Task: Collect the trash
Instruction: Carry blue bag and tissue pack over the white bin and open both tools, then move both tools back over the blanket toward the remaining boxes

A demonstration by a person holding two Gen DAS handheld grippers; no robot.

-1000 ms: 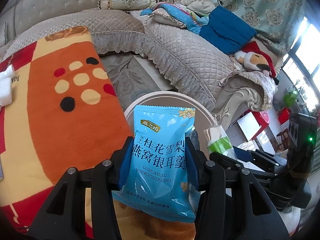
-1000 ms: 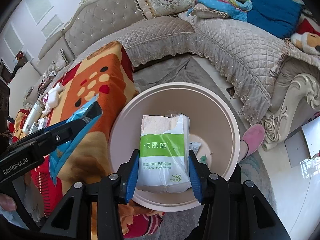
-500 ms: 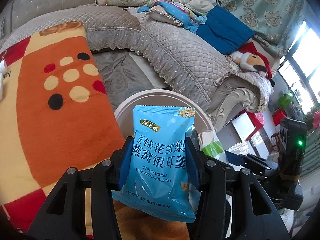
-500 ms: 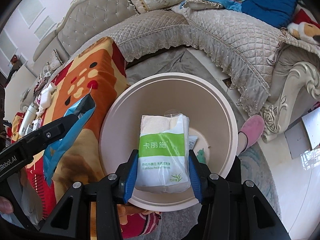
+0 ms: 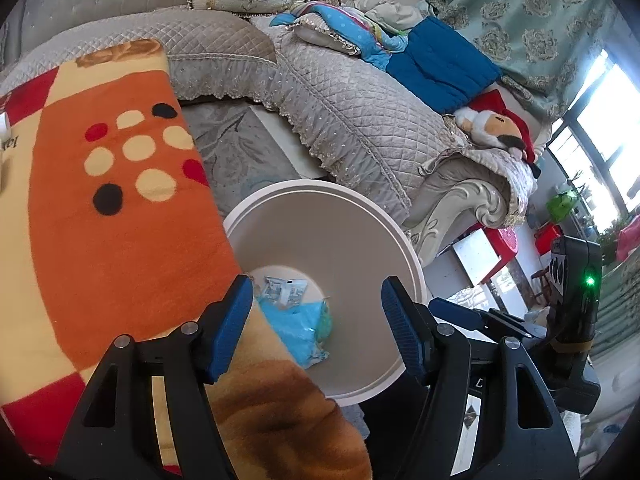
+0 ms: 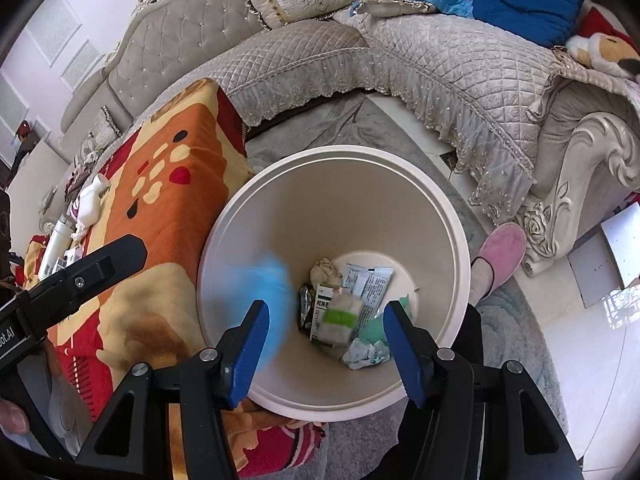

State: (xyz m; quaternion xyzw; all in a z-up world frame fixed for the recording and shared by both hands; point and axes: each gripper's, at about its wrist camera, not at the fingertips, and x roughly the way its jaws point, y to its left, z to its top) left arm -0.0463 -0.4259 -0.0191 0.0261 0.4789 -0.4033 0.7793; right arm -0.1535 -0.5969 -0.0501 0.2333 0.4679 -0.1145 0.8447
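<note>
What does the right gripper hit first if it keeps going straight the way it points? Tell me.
The right gripper, jaws just opened and empty, points down into the bin. Going straight on, it would likely first meet the tissue pack on the trash pile at the bottom, though depth is hard to judge.

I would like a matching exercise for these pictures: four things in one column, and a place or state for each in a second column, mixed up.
Things:
1. left hand-held gripper
2. tissue pack
3. pink slipper
4. plush toy

Places or states:
A. on the sofa
B. on the floor beside the bin
C. open, nothing between its fingers
D. at the bottom of the bin

Pairs: 1-C, 2-D, 3-B, 4-A
</note>
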